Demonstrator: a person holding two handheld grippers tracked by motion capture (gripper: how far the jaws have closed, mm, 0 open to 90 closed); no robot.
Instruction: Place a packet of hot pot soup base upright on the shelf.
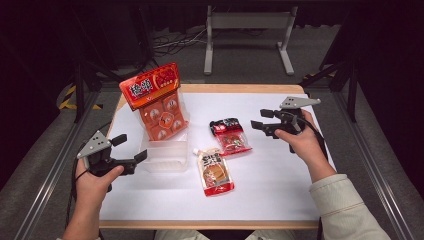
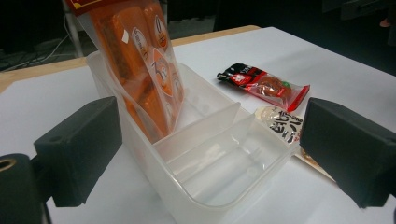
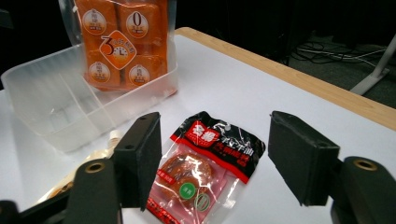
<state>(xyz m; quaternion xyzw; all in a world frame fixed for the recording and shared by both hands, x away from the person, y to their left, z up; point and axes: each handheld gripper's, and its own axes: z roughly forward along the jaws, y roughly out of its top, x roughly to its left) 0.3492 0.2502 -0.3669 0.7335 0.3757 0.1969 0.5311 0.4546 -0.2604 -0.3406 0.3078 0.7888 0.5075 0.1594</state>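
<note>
The right gripper [image 3: 212, 161], jaws wide and empty, is lining up on the red-and-black sachet [image 3: 205, 163] lying mid-tabletop toward the right edge; next it must lower and close.

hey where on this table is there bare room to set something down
Free: the near strip of the white table in front of the spouted pouch, and the far right corner behind the right gripper. Crowded: the middle, with the clear bin, orange bag and red-black packet.
</note>
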